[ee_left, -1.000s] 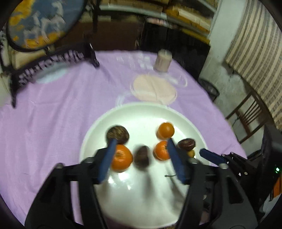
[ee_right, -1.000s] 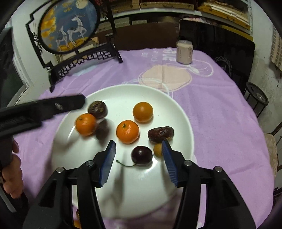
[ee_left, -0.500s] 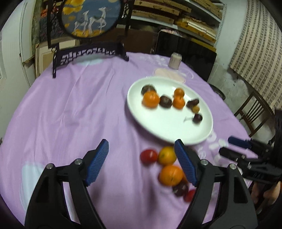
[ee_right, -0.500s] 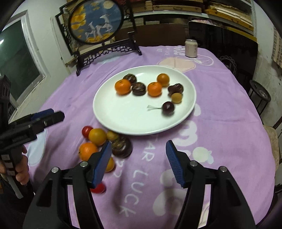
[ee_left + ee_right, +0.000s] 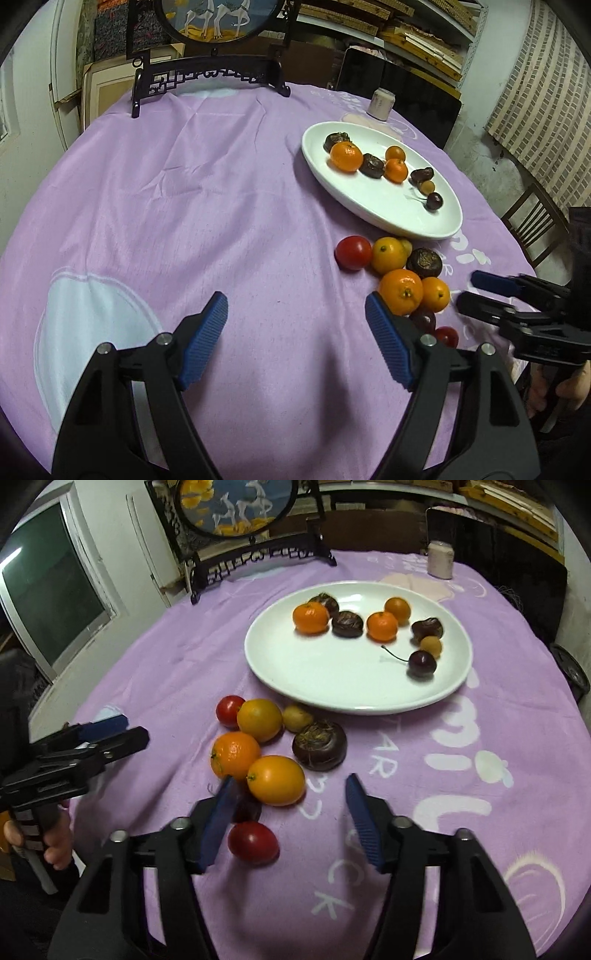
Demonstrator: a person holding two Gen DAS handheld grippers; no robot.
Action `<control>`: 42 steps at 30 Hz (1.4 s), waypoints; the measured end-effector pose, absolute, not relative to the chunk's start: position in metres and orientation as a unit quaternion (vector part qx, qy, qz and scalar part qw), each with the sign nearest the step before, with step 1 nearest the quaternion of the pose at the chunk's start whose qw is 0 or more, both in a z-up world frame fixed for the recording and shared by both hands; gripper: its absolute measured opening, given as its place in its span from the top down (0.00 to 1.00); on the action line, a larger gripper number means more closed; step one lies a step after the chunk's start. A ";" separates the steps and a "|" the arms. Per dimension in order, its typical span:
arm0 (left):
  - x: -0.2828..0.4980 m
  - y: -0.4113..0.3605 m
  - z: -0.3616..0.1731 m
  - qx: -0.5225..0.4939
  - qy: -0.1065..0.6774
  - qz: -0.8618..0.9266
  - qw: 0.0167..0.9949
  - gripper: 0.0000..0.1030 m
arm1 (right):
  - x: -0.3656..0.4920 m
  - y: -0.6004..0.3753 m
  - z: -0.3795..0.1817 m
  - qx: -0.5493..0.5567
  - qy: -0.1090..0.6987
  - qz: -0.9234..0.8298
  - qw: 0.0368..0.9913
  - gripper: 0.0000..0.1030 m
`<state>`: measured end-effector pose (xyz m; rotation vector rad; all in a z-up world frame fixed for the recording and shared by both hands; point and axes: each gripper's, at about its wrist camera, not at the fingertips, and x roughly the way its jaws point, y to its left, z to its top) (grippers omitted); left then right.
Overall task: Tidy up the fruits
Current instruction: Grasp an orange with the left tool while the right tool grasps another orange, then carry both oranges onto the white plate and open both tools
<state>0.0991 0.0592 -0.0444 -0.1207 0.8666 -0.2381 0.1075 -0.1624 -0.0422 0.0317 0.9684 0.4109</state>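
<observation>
Both hands empty: the left gripper [image 5: 295, 328] and right gripper [image 5: 290, 812] hang released; loose fruit pile [image 5: 273, 746] sits at the white plate's [image 5: 332, 701] seven o'clock. Next, probably, the red tomato [image 5: 253, 842].

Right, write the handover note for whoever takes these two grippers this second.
Left gripper: open, empty, above bare purple cloth.
Right gripper: open, empty, over the loose pile, red tomato nearest its fingers.
White plate: eight pieces on it, including three oranges and a stemmed cherry.
Left to do: the pile on the cloth beside the plate, namely orange, oval orange fruit, dark brown fruit, second tomato and others.
</observation>
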 end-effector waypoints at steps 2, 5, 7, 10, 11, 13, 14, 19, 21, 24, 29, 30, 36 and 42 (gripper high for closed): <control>0.094 0.059 -0.042 -0.057 0.413 -0.120 0.901 0.24 | 0.113 -0.156 -0.050 0.015 0.476 0.204 0.855 0.57; 0.089 0.055 -0.038 -0.055 0.407 -0.132 0.902 0.24 | 0.123 -0.149 -0.061 0.021 0.484 0.210 0.849 0.58; 0.089 0.049 -0.038 -0.051 0.408 -0.142 0.901 0.24 | 0.128 -0.145 -0.069 0.023 0.487 0.209 0.848 0.60; 0.093 0.038 -0.043 -0.041 0.416 -0.150 0.896 0.24 | 0.123 -0.140 -0.066 0.006 0.479 0.204 0.854 0.60; 0.095 0.033 -0.045 -0.037 0.419 -0.151 0.894 0.24 | 0.119 -0.143 -0.064 0.007 0.478 0.204 0.854 0.60; 0.101 0.025 -0.048 -0.033 0.426 -0.158 0.890 0.24 | 0.113 -0.150 -0.061 0.001 0.474 0.193 0.859 0.60; 0.104 0.020 -0.049 -0.034 0.430 -0.166 0.887 0.24 | 0.109 -0.157 -0.058 0.000 0.471 0.182 0.863 0.60; 0.117 -0.009 -0.054 -0.023 0.446 -0.189 0.875 0.24 | 0.096 -0.193 -0.058 0.020 0.466 0.155 0.871 0.60; 0.123 -0.022 -0.059 -0.013 0.456 -0.189 0.870 0.24 | 0.092 -0.201 -0.059 0.028 0.464 0.154 0.872 0.60; 0.133 -0.037 -0.068 0.000 0.476 -0.182 0.860 0.27 | 0.088 -0.211 -0.060 0.038 0.461 0.157 0.873 0.60; 0.139 -0.049 -0.079 0.019 0.484 -0.166 0.859 0.60 | 0.088 -0.219 -0.059 0.047 0.456 0.161 0.874 0.60; 0.139 -0.049 -0.078 0.014 0.484 -0.165 0.859 0.61 | 0.088 -0.219 -0.058 0.049 0.455 0.163 0.874 0.60; 0.127 -0.046 -0.062 0.011 0.463 -0.175 0.869 0.61 | 0.086 -0.217 -0.056 0.050 0.450 0.169 0.875 0.60; 0.119 -0.039 -0.043 0.008 0.453 -0.184 0.872 0.61 | 0.092 -0.213 -0.048 0.049 0.446 0.177 0.876 0.60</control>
